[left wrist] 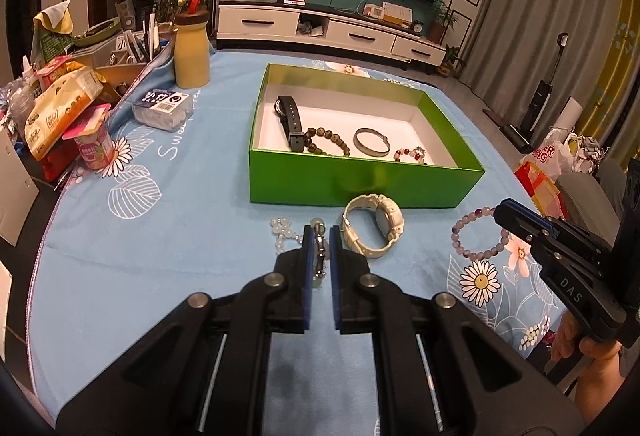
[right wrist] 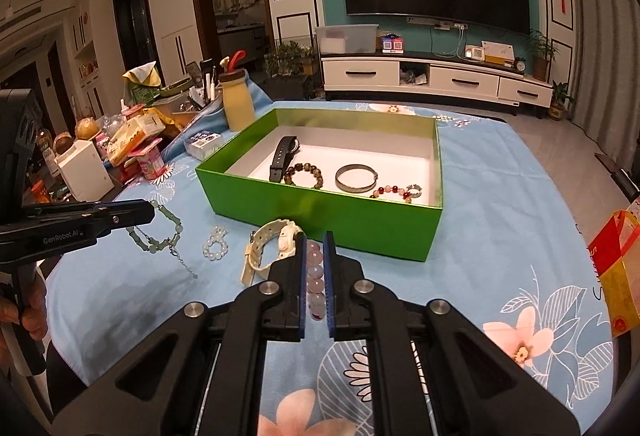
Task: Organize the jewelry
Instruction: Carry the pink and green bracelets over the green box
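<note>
A green box (left wrist: 360, 180) (right wrist: 320, 214) on the blue cloth holds a black watch (left wrist: 290, 120), a dark bead bracelet (left wrist: 326, 140), a metal bangle (left wrist: 372, 142) and a red-white bead bracelet (left wrist: 410, 154). In front of it lie a cream watch (left wrist: 374, 230) (right wrist: 268, 244) and a clear bead bracelet (left wrist: 282, 230) (right wrist: 214, 242). My left gripper (left wrist: 321, 236) is shut on a pale green jade bracelet (left wrist: 320, 252) (right wrist: 160, 236). My right gripper (right wrist: 315, 240) (left wrist: 506, 212) is shut on a pink-purple bead bracelet (right wrist: 315, 276) (left wrist: 478, 232).
A yellow bottle (left wrist: 192, 52), a small plastic case (left wrist: 162, 108), a yoghurt cup (left wrist: 94, 148) and snack packs (left wrist: 60, 104) crowd the table's left side. A red-yellow bag (right wrist: 618, 268) stands off the right edge. A TV cabinet (left wrist: 332, 32) is beyond.
</note>
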### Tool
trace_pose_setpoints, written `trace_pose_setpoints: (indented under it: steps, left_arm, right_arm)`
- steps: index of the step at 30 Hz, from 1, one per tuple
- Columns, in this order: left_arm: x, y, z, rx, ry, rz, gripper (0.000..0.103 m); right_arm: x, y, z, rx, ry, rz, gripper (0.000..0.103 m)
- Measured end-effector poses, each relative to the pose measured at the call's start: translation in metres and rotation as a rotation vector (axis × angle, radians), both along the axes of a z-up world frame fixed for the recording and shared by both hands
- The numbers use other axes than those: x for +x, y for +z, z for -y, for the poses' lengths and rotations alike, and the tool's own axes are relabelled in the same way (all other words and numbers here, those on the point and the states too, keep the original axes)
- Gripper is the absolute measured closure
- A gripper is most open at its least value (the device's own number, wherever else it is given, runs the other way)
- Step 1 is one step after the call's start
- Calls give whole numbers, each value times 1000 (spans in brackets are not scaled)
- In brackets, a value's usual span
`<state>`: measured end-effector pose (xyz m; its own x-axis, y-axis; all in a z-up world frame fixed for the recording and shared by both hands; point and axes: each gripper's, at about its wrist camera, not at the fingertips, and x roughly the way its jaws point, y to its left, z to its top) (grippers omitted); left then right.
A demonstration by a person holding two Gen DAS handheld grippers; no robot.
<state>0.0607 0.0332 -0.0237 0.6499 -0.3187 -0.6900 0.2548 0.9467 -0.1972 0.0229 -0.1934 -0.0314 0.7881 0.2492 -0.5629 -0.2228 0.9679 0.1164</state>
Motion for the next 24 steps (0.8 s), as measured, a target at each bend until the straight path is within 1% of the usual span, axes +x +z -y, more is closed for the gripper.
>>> trace_pose_setpoints:
  steps: [12,24]
  left_arm:
    - [12,11,15,11,-22,23,96]
    - [28,26,27,12,-48,63,96]
  right_arm:
    - [7,0,10,19,-22,-7,96]
    - [17,17,18,16,-38,29,96]
